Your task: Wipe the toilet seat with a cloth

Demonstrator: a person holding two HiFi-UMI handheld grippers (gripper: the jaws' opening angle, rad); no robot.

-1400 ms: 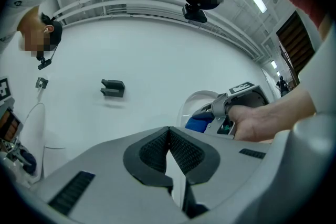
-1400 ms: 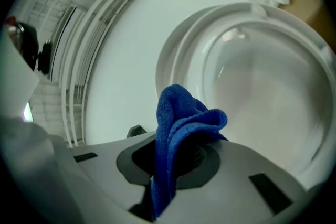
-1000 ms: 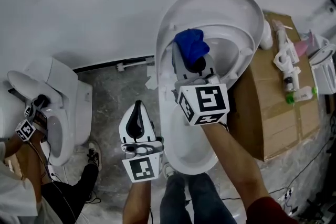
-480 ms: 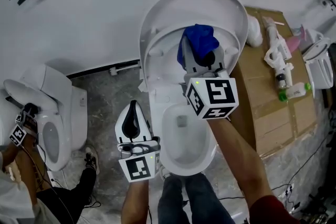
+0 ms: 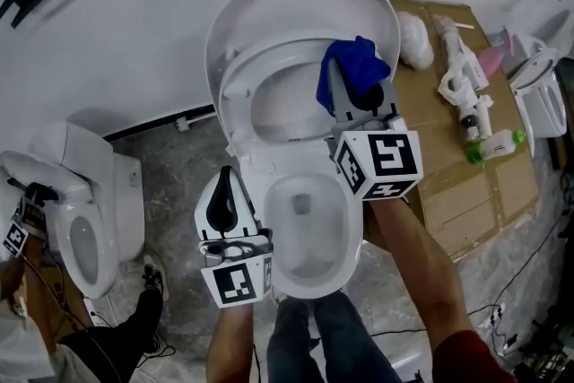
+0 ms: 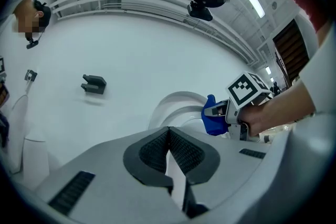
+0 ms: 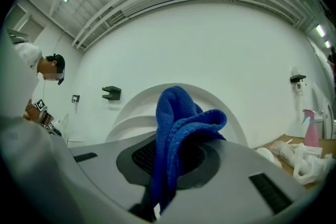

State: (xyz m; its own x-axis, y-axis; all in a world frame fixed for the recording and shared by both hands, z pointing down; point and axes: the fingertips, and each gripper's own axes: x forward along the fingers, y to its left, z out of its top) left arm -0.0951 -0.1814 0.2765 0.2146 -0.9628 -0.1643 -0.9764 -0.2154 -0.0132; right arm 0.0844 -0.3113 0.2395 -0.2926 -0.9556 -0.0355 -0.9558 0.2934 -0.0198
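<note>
Found blue cloth (image 5: 354,67) clamped in right gripper (image 5: 359,99), bunched ahead of its tips, evidently to present a wiping pad. Held against right side of raised toilet seat (image 5: 260,58); contact not confirmed. Noted left gripper (image 5: 225,179) closed, empty, parked well left beside bowl (image 5: 309,282), presumably clear of the stroke.

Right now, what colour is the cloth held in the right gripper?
Blue. The cloth shows best in the right gripper view.
</note>
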